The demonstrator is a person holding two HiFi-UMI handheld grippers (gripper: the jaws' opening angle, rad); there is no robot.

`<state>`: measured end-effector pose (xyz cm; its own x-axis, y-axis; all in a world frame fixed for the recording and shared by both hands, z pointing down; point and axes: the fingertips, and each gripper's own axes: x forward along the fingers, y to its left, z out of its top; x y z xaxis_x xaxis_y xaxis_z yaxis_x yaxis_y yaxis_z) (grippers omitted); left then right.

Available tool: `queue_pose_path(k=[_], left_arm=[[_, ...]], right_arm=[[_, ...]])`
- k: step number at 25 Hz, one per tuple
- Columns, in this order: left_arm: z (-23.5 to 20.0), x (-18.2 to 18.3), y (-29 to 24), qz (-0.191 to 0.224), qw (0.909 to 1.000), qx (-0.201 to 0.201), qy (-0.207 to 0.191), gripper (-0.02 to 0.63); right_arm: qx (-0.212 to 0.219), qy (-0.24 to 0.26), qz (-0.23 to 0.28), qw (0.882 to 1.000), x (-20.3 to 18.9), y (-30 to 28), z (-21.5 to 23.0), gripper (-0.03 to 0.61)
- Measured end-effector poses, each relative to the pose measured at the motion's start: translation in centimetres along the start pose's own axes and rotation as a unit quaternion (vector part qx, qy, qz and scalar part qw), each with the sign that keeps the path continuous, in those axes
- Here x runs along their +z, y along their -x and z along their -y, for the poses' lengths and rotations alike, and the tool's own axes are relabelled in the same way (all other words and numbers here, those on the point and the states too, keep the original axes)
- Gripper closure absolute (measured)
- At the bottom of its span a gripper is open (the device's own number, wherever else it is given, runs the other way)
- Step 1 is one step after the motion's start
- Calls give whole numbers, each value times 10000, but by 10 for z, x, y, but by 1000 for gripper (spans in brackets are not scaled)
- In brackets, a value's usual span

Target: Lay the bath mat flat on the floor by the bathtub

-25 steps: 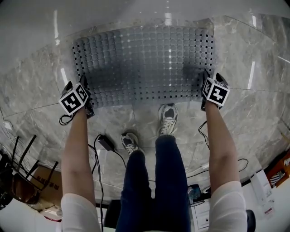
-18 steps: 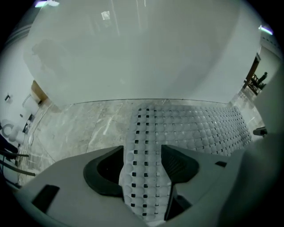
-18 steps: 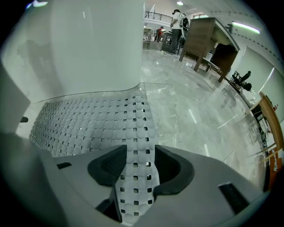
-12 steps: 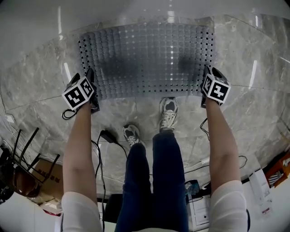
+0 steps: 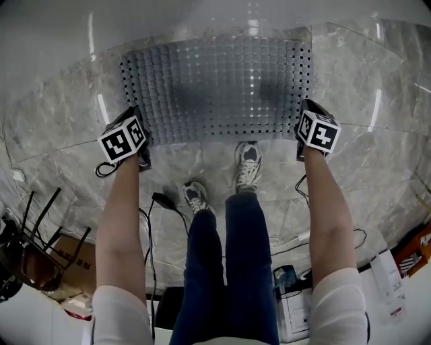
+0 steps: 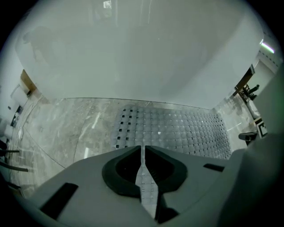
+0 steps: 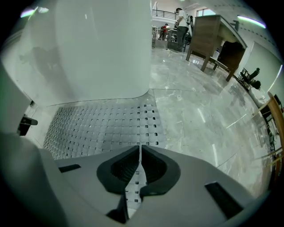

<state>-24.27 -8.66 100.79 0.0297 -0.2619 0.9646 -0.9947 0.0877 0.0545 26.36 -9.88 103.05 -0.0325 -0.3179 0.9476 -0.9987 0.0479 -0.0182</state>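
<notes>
Since the bath mat (image 5: 215, 87) already lies spread on the marble floor (image 5: 377, 87) right up against the white bathtub (image 5: 202, 17), from the head view it looks like the person is grabbing the two near corners just to tug it straight. The left gripper (image 5: 140, 131) is at the near-left corner and the right gripper (image 5: 304, 118) at the near-right one, arms stretched out, feet just behind the mat's near edge. Left gripper view: jaws are closing and nearly together, with a thin strip of the mat's edge pinched between them, the rest of the mat fanning out toward the tub. Right gripper view: same deal, jaws closing on the perforated corner, mat flat beyond. Compared with a second ago, both pairs of jaws stood wide at those corners and now they're clamping down. The left gripper has also slid inward a bit, and the mat sits slightly closer to the tub.
</notes>
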Motion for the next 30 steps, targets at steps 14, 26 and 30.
queue_pose_path(k=[14, 26, 30], left_arm=[[22, 16, 54, 131, 9937, -730, 838, 575], [56, 25, 130, 249, 9925, -1118, 430, 576], [64, 30, 153, 313, 9915, -1172, 461, 575]], right_arm=[[228, -98, 252, 9994, 20, 57, -21, 549], [544, -232, 409, 9974, 38, 132, -45, 549], [666, -247, 520, 9961, 48, 155, -52, 549]])
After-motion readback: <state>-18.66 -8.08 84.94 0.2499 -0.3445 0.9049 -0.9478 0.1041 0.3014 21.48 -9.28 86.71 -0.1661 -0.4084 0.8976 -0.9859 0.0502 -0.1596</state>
